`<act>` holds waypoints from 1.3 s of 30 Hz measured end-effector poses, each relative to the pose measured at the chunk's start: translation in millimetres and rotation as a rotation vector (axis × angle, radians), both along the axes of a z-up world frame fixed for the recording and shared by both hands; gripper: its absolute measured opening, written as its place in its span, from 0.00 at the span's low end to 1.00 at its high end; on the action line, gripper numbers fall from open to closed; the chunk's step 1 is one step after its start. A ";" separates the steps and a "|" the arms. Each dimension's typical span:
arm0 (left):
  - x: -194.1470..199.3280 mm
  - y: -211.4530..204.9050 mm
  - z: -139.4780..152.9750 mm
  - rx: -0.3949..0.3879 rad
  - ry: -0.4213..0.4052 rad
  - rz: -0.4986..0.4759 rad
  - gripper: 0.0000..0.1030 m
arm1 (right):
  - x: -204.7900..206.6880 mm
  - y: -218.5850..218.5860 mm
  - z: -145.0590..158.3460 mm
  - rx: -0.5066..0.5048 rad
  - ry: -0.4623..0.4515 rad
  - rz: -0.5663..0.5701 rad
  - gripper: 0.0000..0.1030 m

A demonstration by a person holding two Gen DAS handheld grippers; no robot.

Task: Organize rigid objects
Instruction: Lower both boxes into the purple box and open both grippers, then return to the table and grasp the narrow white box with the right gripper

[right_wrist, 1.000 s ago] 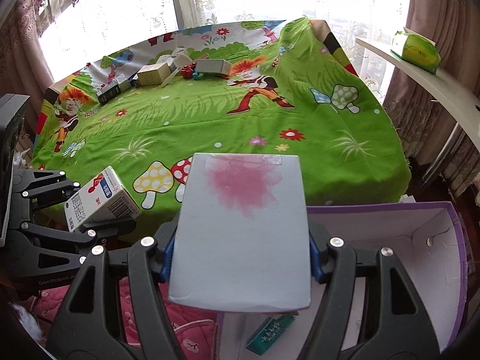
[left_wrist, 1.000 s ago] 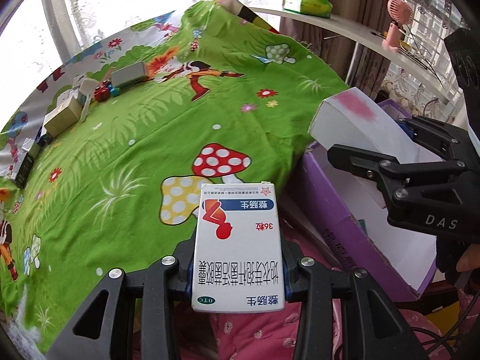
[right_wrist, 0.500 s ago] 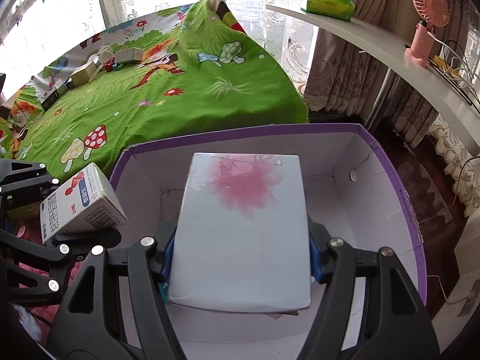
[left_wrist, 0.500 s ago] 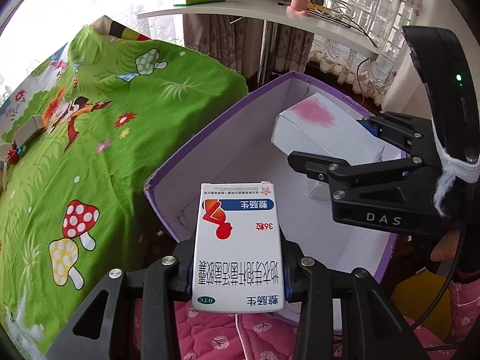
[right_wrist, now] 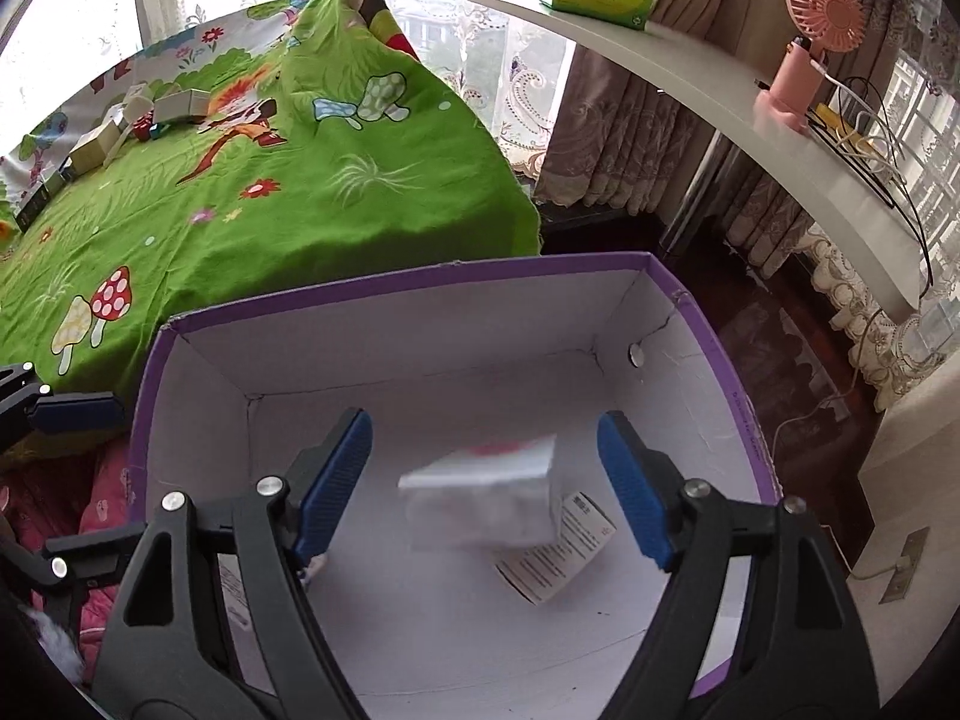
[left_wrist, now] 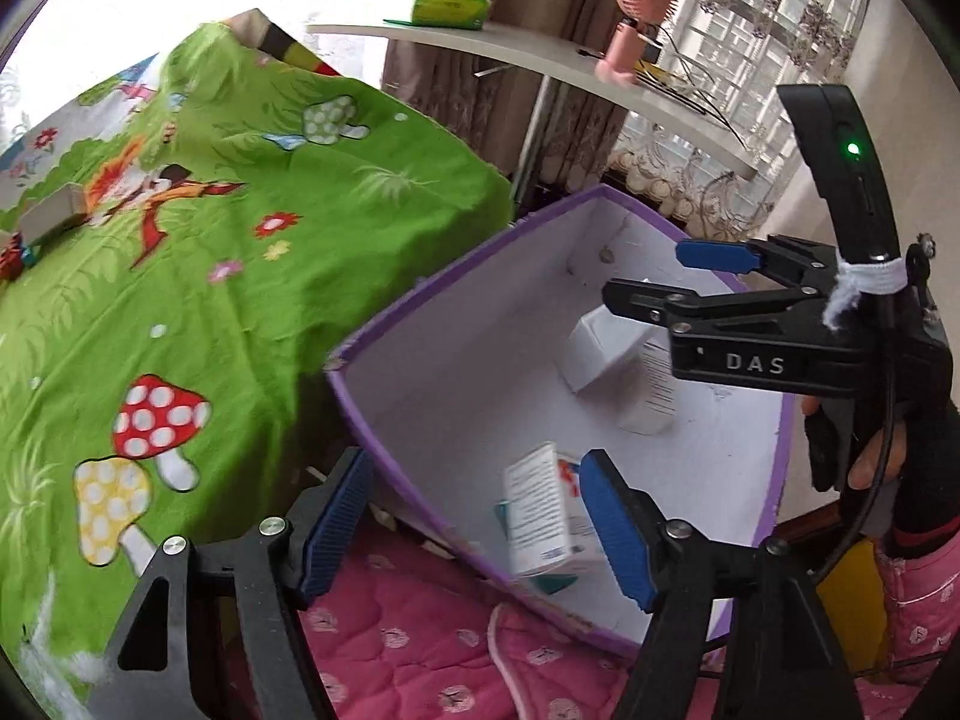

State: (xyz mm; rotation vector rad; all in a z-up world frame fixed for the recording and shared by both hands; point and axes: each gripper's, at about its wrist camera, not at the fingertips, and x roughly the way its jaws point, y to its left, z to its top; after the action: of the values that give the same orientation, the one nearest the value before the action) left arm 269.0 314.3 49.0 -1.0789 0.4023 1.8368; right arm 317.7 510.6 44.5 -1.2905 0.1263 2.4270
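Trouble I foresaw: with my left claw and right claw both opening and empty, the printed medicine carton and pink-stained white box tumbling into the purple cardboard bin might land crooked and jam later items.

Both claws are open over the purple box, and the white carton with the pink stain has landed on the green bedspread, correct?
Not quite. The white carton with the pink stain is inside the purple box, not on the bedspread, as the right wrist view shows. The left claw and right claw are indeed opening, gripping nothing.
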 end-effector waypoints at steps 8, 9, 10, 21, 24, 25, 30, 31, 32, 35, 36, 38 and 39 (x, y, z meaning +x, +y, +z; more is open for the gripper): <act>-111.0 -138.4 -0.8 -0.083 0.163 0.496 0.76 | -83.0 -99.5 13.5 0.048 0.076 0.316 0.80; -125.9 -155.7 -3.8 -0.098 0.172 0.542 0.78 | -99.2 -113.4 11.1 0.057 0.086 0.369 0.81; -142.0 -173.2 -8.6 -0.121 0.185 0.585 0.79 | -116.8 -126.9 7.2 0.069 0.092 0.418 0.81; -247.0 -294.6 -33.9 -0.015 0.099 0.897 0.79 | -326.4 -220.5 -26.2 0.309 0.098 0.602 0.81; -240.3 -301.4 -33.9 0.036 0.089 0.909 0.80 | -367.6 -232.6 -32.0 0.406 0.079 0.611 0.81; -238.4 -302.5 -33.3 0.049 0.083 0.909 0.80 | -380.0 -236.0 -34.4 0.441 0.073 0.611 0.81; -239.5 -304.1 -32.4 0.102 0.049 0.882 0.89 | -436.5 -243.9 -49.4 0.543 0.010 0.636 0.81; -240.1 -303.3 -32.1 0.106 0.045 0.873 0.92 | -444.8 -244.2 -50.7 0.542 0.009 0.641 0.81; -241.1 -302.6 -32.4 0.109 0.040 0.866 0.93 | -451.9 -244.5 -49.8 0.528 0.015 0.649 0.81; -242.9 -301.7 -32.7 0.117 0.033 0.854 0.97 | -469.2 -241.6 -48.0 0.465 0.001 0.671 0.78; -243.0 -301.7 -32.9 0.118 0.033 0.852 0.98 | -472.0 -239.4 -47.1 0.432 -0.001 0.684 0.64; -243.2 -302.4 -33.0 0.128 0.028 0.851 0.98 | -471.1 -232.2 -43.2 0.371 -0.007 0.691 0.47; -243.2 -303.0 -32.9 0.132 0.026 0.851 0.99 | -467.3 -227.6 -39.0 0.326 -0.008 0.691 0.39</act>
State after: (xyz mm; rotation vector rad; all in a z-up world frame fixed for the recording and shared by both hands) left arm 25.8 11.3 16.1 -1.2344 -0.2142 2.5663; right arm -149.6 283.0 5.5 -1.3361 -0.8106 2.8142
